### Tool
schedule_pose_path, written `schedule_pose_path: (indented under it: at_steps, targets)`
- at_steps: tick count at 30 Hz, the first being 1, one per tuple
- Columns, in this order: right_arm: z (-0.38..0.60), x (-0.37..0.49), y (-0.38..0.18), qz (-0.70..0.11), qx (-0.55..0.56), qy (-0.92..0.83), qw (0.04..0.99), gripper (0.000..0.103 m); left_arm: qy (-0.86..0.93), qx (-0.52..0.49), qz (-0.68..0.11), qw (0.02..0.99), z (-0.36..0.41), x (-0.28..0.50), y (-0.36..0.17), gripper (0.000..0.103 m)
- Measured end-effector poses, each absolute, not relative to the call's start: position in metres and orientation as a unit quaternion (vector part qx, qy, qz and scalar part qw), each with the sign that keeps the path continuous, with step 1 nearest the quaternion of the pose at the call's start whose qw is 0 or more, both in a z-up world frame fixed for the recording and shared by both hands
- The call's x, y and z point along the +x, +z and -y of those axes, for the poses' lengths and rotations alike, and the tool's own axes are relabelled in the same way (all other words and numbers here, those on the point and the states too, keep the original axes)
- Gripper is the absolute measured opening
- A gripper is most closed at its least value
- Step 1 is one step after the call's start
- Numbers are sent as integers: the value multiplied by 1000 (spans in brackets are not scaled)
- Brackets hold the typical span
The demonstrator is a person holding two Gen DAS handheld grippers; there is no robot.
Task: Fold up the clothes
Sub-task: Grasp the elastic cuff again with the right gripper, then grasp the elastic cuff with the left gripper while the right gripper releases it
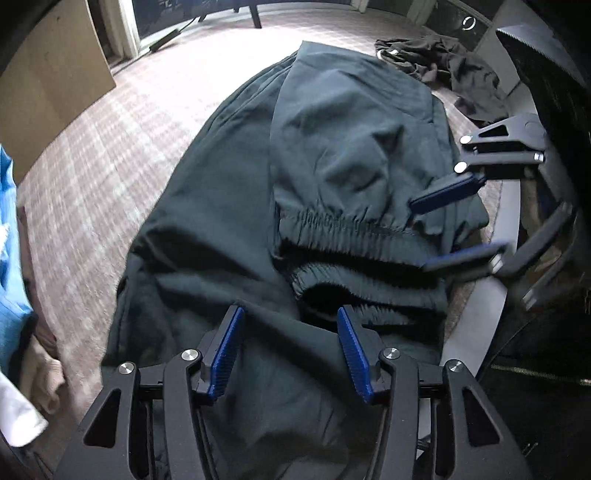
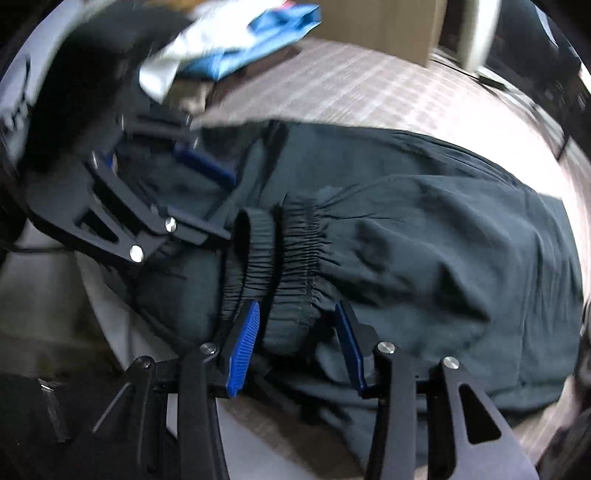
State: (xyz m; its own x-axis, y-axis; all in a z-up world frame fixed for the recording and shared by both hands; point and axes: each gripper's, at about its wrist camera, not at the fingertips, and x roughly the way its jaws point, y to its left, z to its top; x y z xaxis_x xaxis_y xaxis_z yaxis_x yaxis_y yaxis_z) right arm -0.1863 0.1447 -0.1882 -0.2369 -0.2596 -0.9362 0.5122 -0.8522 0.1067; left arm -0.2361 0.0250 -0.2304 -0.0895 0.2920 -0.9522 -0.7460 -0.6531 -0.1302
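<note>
Premises appear domestic: a living room or bedroom in a home. The floor is covered by a plaid-patterned carpet [image 1: 110,155] in pale pink and grey. Clothes lie directly on it: dark green trousers [image 1: 332,147] with an elastic waistband, a crumpled black garment [image 1: 443,62] beyond them, and a heap of blue, white and beige laundry [image 2: 236,40] at one edge. A large cardboard panel [image 1: 48,85] leans upright near a light-framed glass door [image 1: 207,14]. A dark furniture leg [image 1: 256,16] stands on the carpet by that door. No work surface is visible.
</note>
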Motion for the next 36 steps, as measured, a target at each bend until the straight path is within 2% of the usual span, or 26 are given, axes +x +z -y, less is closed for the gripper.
schedule_pose_path:
  at_steps: [3, 4, 5, 7, 12, 18, 26, 31, 36]
  targets:
    - [-139, -190, -204, -130, 587, -761, 243, 41, 713, -564, -205, 362, -27, -234, -233, 48]
    - [-141, -191, -208, -126, 594, -756, 243, 33, 714, -562, -209, 360, -27, -233, -233, 49]
    - [-145, -192, -210, -114, 599, -753, 247, 29, 716, -560, -214, 357, -28, -231, -233, 48]
    - [-152, -195, -210, -93, 603, -751, 254, 26, 723, -550, -224, 353, -29, -226, -226, 48]
    - [-171, -199, -208, -25, 611, -744, 271, 25, 721, -525, -234, 387, -36, -217, -211, 50]
    - [-193, -193, -194, 89, 605, -725, 317, 25, 709, -546, -237, 378, -39, -227, -224, 50]
    - [-167, -180, -221, 41, 623, -710, 325, 25, 701, -553, -239, 381, -24, -222, -215, 50]
    - [-166, -176, -209, 41, 603, -723, 335, 25, 696, -555, -193, 412, -21, -223, -196, 52]
    - [-165, -170, -222, 36, 613, -717, 329, 31, 671, -593, -178, 409, -43, -240, -211, 52]
